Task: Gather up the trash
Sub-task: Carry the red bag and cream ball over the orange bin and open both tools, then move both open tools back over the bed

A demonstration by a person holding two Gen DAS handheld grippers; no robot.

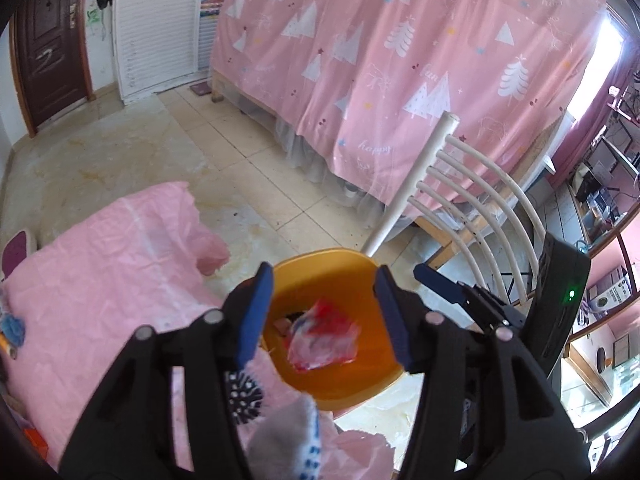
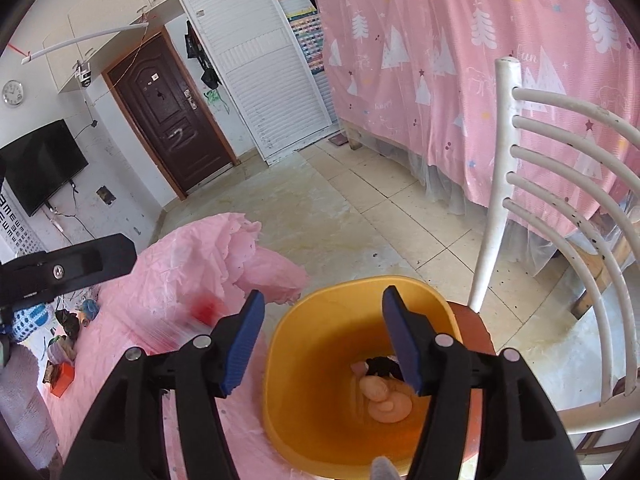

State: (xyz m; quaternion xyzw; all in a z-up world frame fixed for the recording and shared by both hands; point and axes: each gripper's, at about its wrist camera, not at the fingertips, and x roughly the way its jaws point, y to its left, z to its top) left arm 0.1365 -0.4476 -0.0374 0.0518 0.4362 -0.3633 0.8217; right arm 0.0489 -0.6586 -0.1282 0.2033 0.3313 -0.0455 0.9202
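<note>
left wrist: left gripper point(image 1: 326, 316) fingers apart, empty, over orange bin point(image 1: 340, 384); red-white wrapper point(image 1: 324, 338) inside bin | right wrist: right gripper point(image 2: 324, 340) fingers apart, empty, above bin's point(image 2: 280, 360) near rim; white chair point(image 2: 516, 184) close behind bin

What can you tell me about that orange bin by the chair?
The orange bin looks like smooth plastic, with a rounded-square rim, open and lidless. It stands upright on the red seat of the white chair, close beside the pink-covered table. In the left wrist view a crumpled red, white and blue wrapper shows inside; in the right wrist view, pale peach scraps and something dark lie at the bottom. Both grippers hover above, touching nothing.
</note>
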